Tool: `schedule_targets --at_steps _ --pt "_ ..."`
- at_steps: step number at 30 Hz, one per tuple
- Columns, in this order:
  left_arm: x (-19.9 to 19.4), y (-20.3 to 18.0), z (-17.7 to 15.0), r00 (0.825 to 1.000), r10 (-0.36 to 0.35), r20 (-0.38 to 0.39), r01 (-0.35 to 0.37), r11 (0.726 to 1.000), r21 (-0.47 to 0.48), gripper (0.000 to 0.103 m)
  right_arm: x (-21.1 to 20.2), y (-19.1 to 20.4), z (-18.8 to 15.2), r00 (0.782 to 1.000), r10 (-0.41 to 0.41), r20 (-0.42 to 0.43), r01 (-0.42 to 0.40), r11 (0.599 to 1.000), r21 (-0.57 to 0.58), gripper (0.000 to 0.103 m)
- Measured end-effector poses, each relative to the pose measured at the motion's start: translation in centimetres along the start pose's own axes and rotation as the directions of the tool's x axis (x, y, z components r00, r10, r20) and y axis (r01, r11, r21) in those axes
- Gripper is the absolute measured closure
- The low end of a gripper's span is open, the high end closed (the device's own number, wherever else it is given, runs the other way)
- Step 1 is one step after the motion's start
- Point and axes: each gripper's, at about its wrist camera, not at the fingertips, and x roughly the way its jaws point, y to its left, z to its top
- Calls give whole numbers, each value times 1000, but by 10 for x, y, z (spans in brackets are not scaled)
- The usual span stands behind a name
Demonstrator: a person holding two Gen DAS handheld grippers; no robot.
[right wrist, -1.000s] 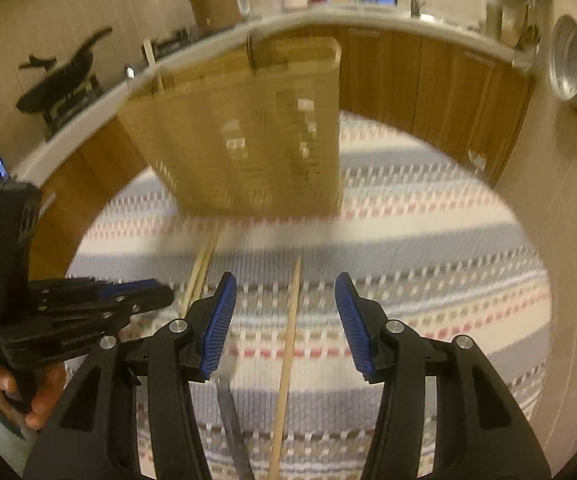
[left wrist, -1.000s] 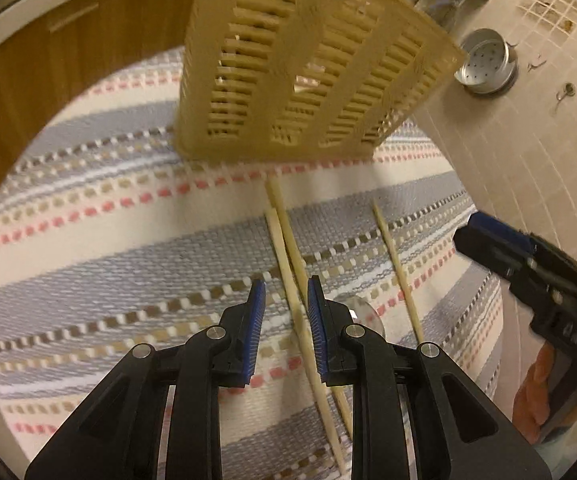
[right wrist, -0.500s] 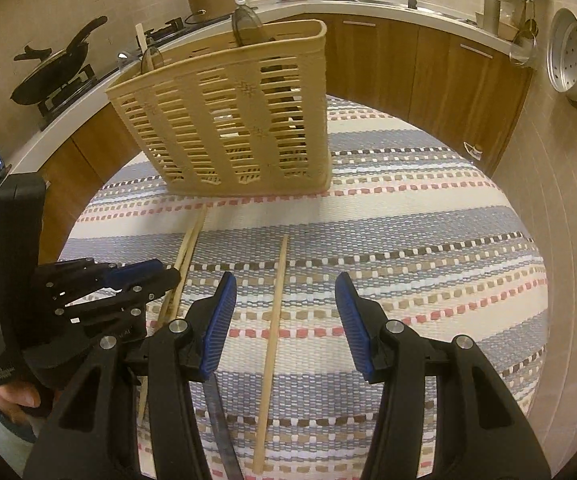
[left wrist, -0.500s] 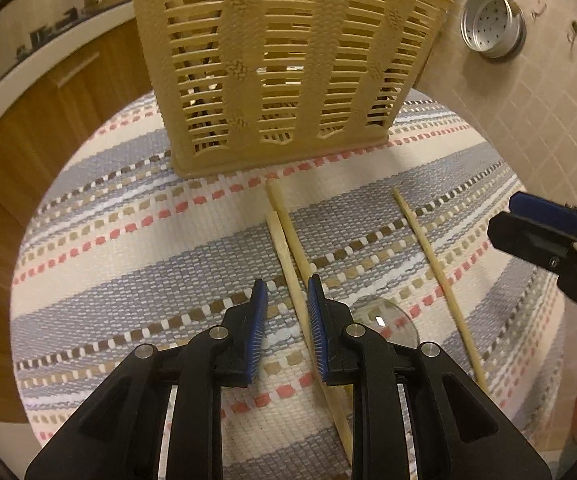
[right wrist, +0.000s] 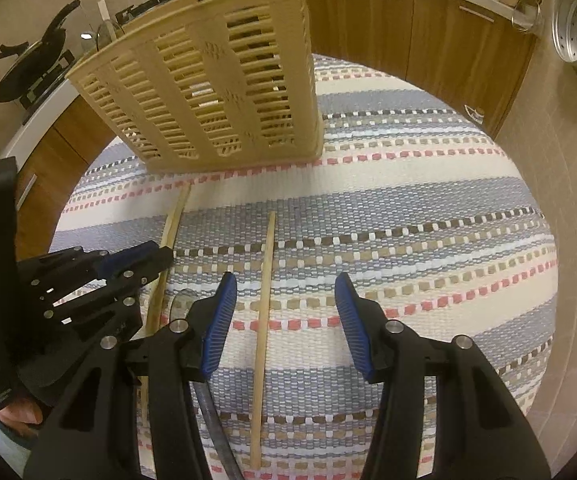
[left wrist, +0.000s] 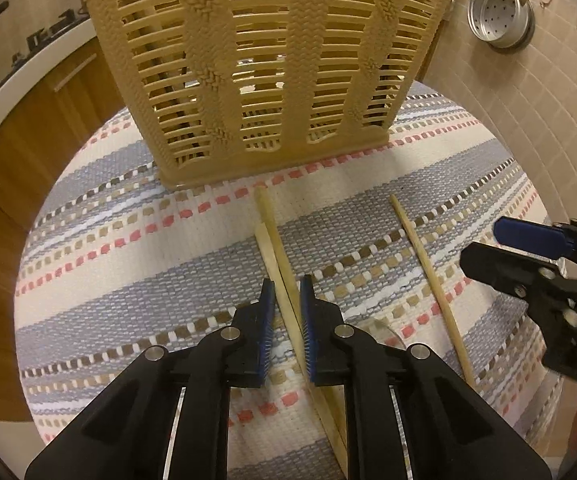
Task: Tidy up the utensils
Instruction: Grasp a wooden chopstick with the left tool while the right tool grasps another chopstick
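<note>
A beige slotted utensil basket stands at the back of a striped woven mat; it also shows in the right wrist view. Two wooden chopsticks lie side by side and run between the narrowly open jaws of my left gripper, which is low over them. A third chopstick lies alone, between the wide-open jaws of my right gripper. A metal spoon handle shows beside the right gripper's left finger, its bowl partly hidden.
Wooden cabinets and a white counter curve behind the mat. A tiled wall with a hanging metal strainer is on the right. A black pan sits on the counter at the left.
Both grippers have moved forward and lower toward the mat. The pair of chopsticks now lies between my left gripper's jaws. The basket looms larger.
</note>
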Motion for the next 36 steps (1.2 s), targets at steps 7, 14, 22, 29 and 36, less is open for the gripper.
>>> schedule_targets --at_steps 7,14,22,29,36 --pt "-8 35 -9 998 -61 5 61 996 -63 103 20 7 16 996 51 -71 -50 999 14 70" --pt "-22 67 -11 955 -291 54 295 946 -135 103 32 14 21 993 62 -97 -60 998 18 70" --pt "-11 38 -14 989 -138 57 140 990 -27 93 31 5 17 995 63 -79 -62 998 23 70" --pt "-9 17 -20 997 10 79 -14 999 50 91 24 -8 14 997 51 -50 -50 999 20 70" --pt "8 -13 1 994 97 47 -99 994 54 96 21 -12 15 996 68 -55 -67 998 14 70"
